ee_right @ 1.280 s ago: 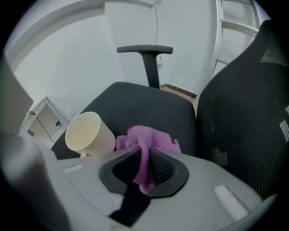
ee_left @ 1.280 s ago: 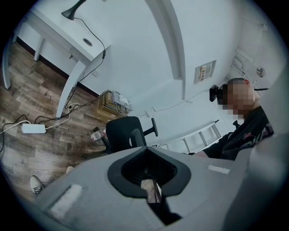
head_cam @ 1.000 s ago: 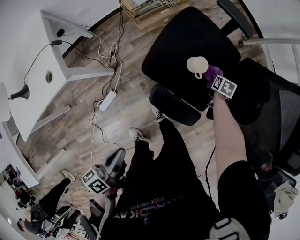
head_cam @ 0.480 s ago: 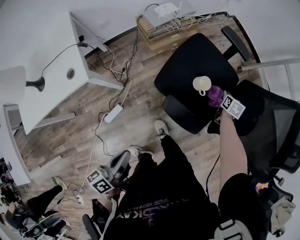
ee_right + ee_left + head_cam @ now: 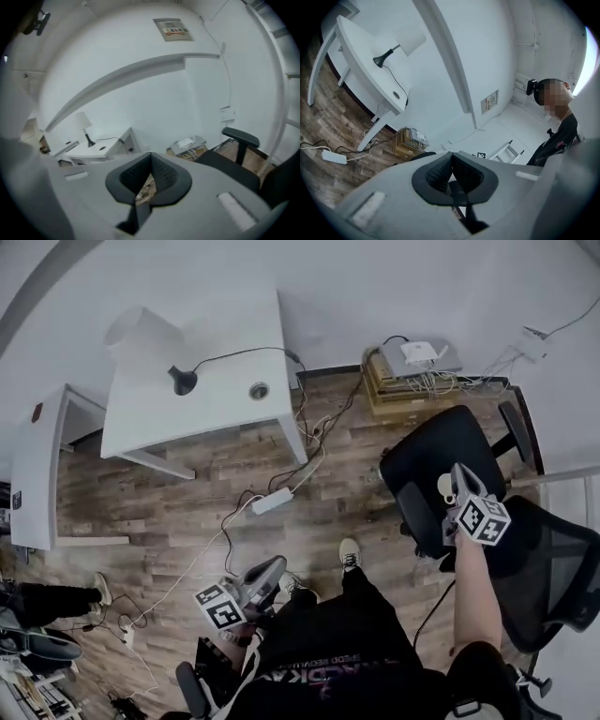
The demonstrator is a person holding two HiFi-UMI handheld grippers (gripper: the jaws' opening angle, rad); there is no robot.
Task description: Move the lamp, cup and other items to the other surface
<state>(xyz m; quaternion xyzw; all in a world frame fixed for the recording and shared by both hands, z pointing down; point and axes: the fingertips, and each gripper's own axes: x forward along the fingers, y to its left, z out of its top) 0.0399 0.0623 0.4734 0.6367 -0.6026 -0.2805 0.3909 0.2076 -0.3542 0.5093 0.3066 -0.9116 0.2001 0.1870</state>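
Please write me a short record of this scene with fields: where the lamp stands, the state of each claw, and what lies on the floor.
lamp: upright on the white desk
left claw: shut, nothing held
right claw: shut, nothing held; in the head view it overlaps the seat of the black chair
floor: wood boards, with a white power strip lying near the desk

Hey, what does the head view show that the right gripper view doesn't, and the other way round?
Only the head view: the left gripper, the power strip and the person's shoe. Only the right gripper view: the notice high on the wall. Both: the lamp on the white desk, the black chair and the stack of boxes.
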